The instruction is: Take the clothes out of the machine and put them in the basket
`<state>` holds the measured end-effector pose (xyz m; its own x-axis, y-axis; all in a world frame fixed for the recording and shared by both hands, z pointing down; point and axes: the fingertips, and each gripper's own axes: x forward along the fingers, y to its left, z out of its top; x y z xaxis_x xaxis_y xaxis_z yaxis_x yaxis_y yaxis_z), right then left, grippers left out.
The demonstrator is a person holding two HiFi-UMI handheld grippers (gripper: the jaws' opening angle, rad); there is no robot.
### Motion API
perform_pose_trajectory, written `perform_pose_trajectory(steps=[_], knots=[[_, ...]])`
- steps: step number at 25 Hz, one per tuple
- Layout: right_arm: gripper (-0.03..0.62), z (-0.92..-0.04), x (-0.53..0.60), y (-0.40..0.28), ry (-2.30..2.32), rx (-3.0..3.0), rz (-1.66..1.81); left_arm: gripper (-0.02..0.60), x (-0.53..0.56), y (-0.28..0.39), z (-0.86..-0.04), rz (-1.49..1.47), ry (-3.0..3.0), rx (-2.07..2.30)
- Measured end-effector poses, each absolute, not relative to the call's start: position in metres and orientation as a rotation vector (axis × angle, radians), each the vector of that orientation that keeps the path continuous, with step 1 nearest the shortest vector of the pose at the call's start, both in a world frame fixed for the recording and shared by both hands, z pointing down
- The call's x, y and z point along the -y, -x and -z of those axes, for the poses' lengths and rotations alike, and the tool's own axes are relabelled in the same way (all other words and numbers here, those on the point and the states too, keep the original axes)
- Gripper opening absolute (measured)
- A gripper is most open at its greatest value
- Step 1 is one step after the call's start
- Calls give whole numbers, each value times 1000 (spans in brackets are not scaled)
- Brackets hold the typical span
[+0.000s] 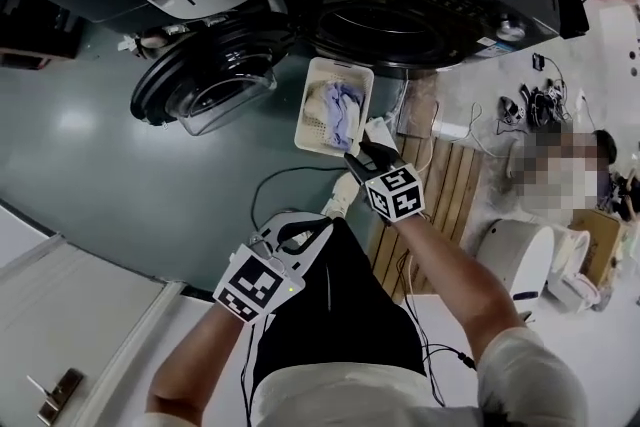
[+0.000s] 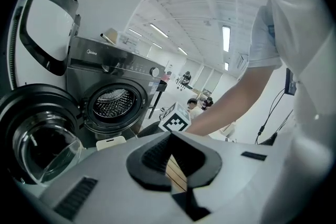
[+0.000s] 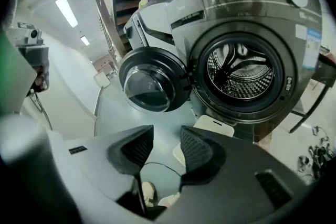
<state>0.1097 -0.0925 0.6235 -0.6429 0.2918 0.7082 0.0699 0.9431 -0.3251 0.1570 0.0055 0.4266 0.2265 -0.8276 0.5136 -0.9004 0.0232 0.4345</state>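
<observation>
Clothes point(image 1: 335, 110) basketed; right hand-held gripper point(image 3: 167, 139) ajar, empty

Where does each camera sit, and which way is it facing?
Head view: on the person's head, facing steeply down at the basket of clothes; left gripper, right gripper and forearms show.
Left gripper view: on that gripper, along its shut jaws toward the washing machine; the right forearm shows.
Right gripper view: on that gripper, along its open, empty jaws at the drum.
Shared: both gripper views show the open door.
</observation>
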Motion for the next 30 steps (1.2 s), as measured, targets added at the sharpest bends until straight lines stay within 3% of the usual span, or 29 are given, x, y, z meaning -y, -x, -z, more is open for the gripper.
perform_pose_trajectory(steps=[19, 30], knots=[[84, -350, 75, -185, 320, 2470, -321, 0, -46, -180, -288, -219, -1809, 1698], [43, -284, 42, -201, 358, 2525, -300, 0, -54, -180, -237, -242, -1854, 1753]])
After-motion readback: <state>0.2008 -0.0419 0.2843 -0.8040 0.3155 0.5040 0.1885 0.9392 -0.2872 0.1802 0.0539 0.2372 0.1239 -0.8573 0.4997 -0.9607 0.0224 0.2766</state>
